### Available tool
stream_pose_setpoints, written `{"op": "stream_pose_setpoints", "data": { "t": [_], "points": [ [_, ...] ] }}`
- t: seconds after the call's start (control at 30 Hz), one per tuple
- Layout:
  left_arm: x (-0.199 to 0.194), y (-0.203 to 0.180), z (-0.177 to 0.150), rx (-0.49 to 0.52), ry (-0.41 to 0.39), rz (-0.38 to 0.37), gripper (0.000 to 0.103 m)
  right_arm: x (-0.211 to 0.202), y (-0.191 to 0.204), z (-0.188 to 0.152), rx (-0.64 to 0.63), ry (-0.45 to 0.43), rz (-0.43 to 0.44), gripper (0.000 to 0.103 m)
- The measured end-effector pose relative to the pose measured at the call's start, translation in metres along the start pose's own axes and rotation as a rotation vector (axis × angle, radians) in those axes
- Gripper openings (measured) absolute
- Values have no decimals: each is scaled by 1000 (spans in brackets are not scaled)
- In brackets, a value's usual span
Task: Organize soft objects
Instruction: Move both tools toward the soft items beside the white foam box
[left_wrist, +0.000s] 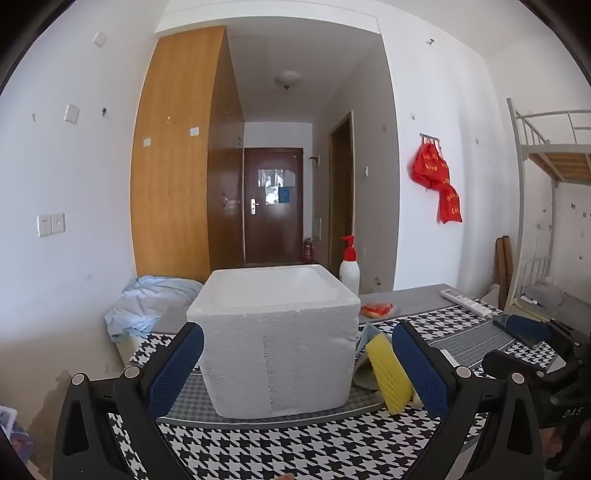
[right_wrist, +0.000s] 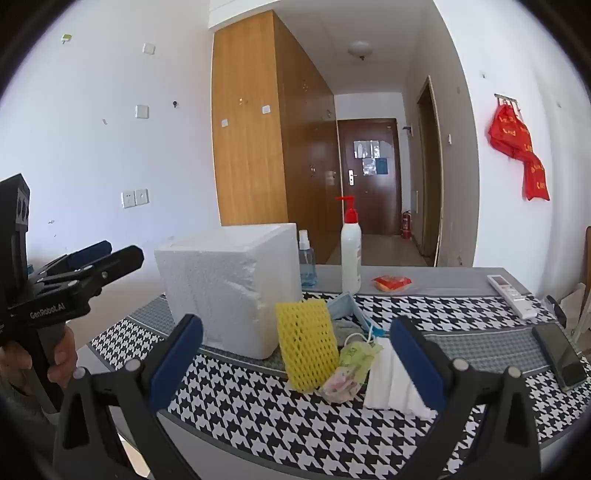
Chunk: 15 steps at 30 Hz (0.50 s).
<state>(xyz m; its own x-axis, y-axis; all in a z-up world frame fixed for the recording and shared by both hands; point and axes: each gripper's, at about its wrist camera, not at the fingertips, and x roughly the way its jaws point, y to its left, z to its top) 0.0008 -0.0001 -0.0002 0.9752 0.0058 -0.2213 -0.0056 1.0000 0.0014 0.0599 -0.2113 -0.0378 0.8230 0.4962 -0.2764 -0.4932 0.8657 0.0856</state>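
Note:
A white foam box (left_wrist: 273, 343) stands open-topped on the houndstooth tablecloth; it also shows in the right wrist view (right_wrist: 225, 288). A yellow foam net sleeve (right_wrist: 308, 345) leans at its right side, seen too in the left wrist view (left_wrist: 389, 371). Beside the sleeve lie a green-pink soft pouch (right_wrist: 349, 369), white foam sheets (right_wrist: 391, 380) and a pale blue item (right_wrist: 347, 308). My left gripper (left_wrist: 297, 363) is open and empty, facing the box. My right gripper (right_wrist: 295, 354) is open and empty, facing the soft pile.
A white pump bottle (right_wrist: 350, 251), a blue spray bottle (right_wrist: 306, 264), a red snack packet (right_wrist: 391, 283), a remote (right_wrist: 511, 295) and a black phone (right_wrist: 561, 354) are on the table. Light blue bedding (left_wrist: 147, 306) lies at the far left.

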Motion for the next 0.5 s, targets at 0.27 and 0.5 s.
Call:
{"op": "stream_pose_setpoints", "data": {
  "t": [0.27,0.5],
  "points": [
    [2,-5,-2,4,2,-26,102,-1,-1,0,10,-3,5,102],
    [4,-4,-1,12,19,-23,102,1,-1,0,6,-4,3,102]
  ]
}}
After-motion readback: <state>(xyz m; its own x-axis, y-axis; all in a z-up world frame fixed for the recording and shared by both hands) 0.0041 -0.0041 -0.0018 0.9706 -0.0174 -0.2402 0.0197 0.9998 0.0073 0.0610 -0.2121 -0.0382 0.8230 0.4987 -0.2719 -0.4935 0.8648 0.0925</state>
